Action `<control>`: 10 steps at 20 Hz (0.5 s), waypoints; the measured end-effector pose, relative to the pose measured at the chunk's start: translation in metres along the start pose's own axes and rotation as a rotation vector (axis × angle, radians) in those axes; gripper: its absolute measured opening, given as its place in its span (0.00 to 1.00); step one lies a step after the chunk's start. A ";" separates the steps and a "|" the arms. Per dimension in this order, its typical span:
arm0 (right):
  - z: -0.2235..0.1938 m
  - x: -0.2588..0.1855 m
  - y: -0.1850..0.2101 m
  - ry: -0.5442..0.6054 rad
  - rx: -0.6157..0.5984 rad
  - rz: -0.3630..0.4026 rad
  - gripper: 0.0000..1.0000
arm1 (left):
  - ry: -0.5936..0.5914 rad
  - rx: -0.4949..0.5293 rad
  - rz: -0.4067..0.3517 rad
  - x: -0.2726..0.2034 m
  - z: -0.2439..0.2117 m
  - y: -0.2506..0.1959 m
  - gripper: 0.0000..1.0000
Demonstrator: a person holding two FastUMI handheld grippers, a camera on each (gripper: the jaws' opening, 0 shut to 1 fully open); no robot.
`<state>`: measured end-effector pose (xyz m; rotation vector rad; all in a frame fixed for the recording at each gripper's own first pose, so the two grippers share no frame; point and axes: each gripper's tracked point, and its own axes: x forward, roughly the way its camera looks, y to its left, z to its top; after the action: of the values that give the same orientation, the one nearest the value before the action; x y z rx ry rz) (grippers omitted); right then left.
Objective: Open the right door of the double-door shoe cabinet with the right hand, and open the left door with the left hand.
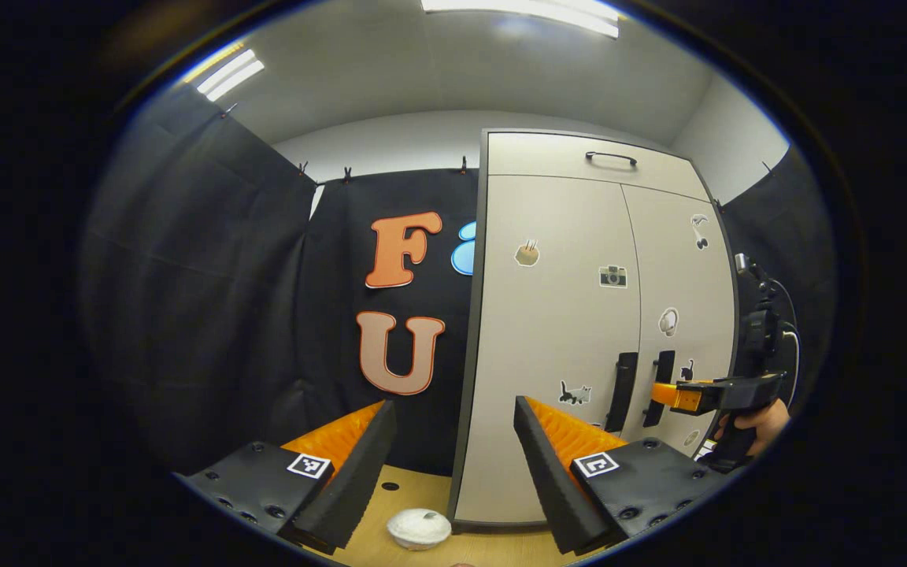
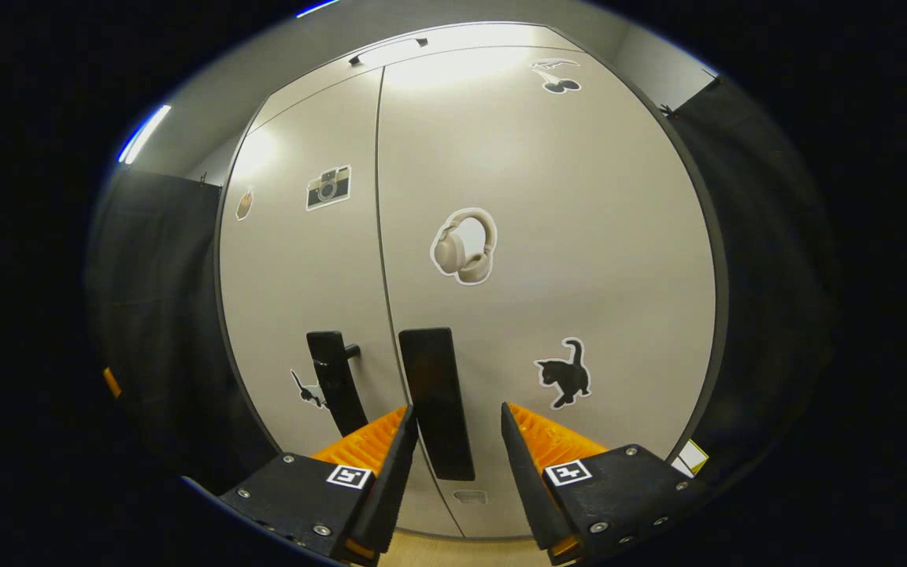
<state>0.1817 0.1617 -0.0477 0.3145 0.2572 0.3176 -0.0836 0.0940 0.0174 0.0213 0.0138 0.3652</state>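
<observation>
Right door handle (image 2: 436, 402) between open claw (image 2: 453, 441)

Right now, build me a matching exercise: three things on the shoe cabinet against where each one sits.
1. beige headphones sticker
2. grey camera sticker
3. thin black bar handle

A. top panel above both doors
B. left door
C. right door

Pairs: 1-C, 2-B, 3-A.

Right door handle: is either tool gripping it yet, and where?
No. The right tool is open, its fingers either side of the right door handle's lower part without pressing it. The left tool is open, holding nothing.
</observation>
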 end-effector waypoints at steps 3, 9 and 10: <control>-0.003 0.013 -0.003 -0.007 -0.014 -0.052 0.59 | 0.021 0.001 -0.002 -0.001 -0.005 0.006 0.95; -0.003 0.022 0.003 -0.017 0.024 -0.079 0.42 | 0.058 0.002 -0.038 0.003 -0.014 0.003 0.95; -0.004 0.022 0.003 -0.015 0.015 -0.089 0.33 | 0.076 0.000 -0.046 0.006 -0.018 0.002 0.96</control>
<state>0.1996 0.1727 -0.0552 0.3188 0.2579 0.2254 -0.0792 0.0980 -0.0009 0.0069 0.0895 0.3194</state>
